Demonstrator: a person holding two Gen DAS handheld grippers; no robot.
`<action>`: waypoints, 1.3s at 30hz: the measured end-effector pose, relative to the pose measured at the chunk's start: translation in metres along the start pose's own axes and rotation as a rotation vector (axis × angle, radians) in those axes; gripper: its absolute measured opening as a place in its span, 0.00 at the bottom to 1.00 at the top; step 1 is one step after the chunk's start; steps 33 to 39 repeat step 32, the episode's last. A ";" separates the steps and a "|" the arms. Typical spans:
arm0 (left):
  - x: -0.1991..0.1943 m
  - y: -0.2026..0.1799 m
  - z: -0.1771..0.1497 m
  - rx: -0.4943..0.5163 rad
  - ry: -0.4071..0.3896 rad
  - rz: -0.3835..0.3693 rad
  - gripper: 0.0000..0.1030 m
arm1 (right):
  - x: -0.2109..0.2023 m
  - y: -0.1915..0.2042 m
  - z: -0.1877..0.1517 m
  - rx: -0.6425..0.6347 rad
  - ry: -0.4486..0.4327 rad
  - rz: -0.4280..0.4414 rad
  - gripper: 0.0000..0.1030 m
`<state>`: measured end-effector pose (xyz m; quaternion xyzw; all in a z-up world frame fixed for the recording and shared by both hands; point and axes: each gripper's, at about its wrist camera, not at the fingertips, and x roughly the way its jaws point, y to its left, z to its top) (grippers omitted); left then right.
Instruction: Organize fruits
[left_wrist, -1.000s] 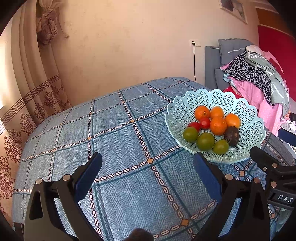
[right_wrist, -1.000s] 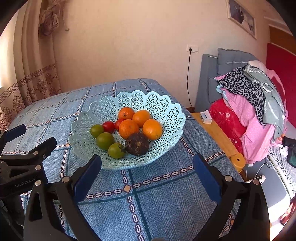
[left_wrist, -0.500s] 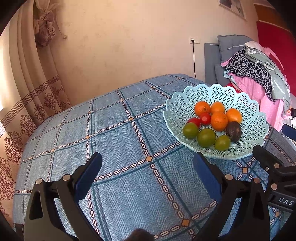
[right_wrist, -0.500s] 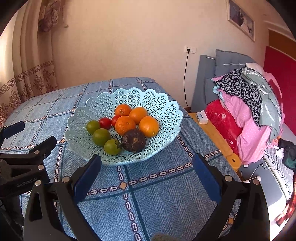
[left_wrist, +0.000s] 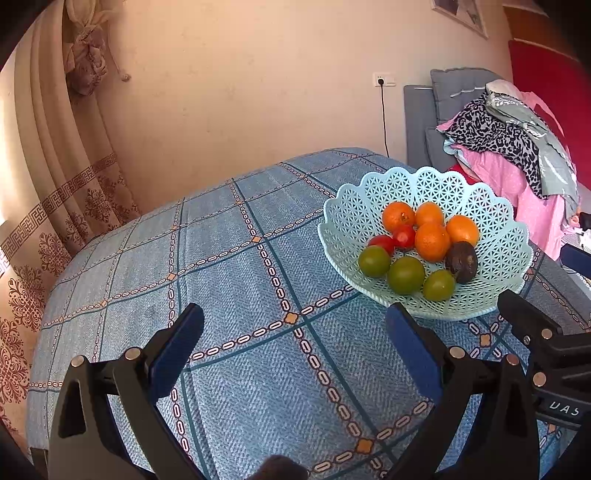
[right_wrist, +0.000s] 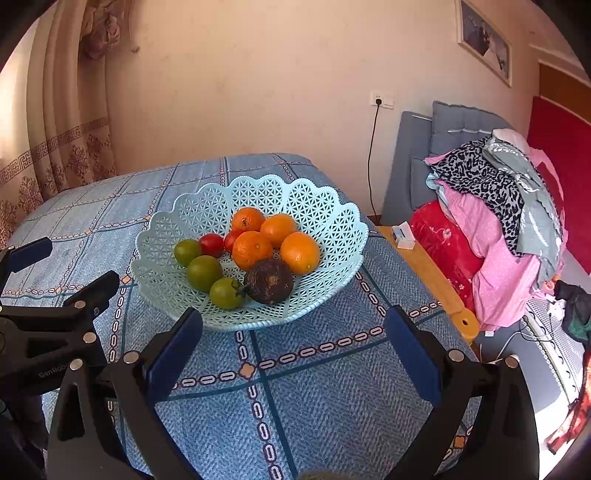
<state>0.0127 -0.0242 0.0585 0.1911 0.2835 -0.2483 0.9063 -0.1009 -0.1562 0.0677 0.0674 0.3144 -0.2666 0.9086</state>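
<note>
A pale blue lattice basket (left_wrist: 351, 221) (right_wrist: 317, 206) stands on the blue patterned tablecloth (left_wrist: 229, 266). It holds several oranges (right_wrist: 253, 249), two red tomatoes (right_wrist: 211, 244), three green fruits (right_wrist: 204, 272) and one dark brown fruit (right_wrist: 269, 280). My left gripper (left_wrist: 295, 343) is open and empty, above the cloth to the left of and nearer than the basket. My right gripper (right_wrist: 293, 341) is also open and empty, just in front of the basket's near rim. Each gripper shows at the edge of the other's view.
A pile of clothes (right_wrist: 495, 206) lies on a grey seat to the right, past the table edge. A wooden bench (right_wrist: 424, 273) with a small white box (right_wrist: 403, 236) runs beside the table. A curtain (left_wrist: 55, 177) hangs at the left, and a cable drops from a wall socket (right_wrist: 382, 99).
Both views have shifted slightly, with the basket drifting right in the left wrist view and sitting a little closer in the right wrist view. Fruits have not moved; both grippers stay open.
</note>
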 end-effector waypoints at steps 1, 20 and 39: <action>0.000 0.000 0.000 0.000 0.000 -0.001 0.97 | 0.000 0.000 0.000 -0.001 0.000 -0.001 0.95; -0.004 0.002 -0.002 -0.009 -0.004 0.000 0.97 | -0.004 0.002 -0.001 0.008 -0.024 -0.016 0.95; -0.014 0.028 -0.015 -0.060 0.028 0.036 0.97 | -0.006 0.024 -0.007 -0.001 0.056 0.092 0.95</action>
